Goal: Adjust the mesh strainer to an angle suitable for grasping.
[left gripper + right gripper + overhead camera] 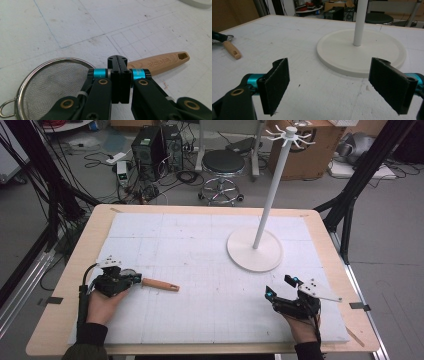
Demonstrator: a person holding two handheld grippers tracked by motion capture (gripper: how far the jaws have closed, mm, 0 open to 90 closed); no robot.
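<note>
Strainer [53, 82] handle [160, 62] clamped between left gripper [120, 65] fingers [115, 75], mesh bowl beside

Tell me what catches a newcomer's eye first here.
The tall white rack stands on its round base at the table's far right. At near left, the left claw is shut on the strainer where mesh meets wooden handle. The right claw hovers open at near right.
</note>
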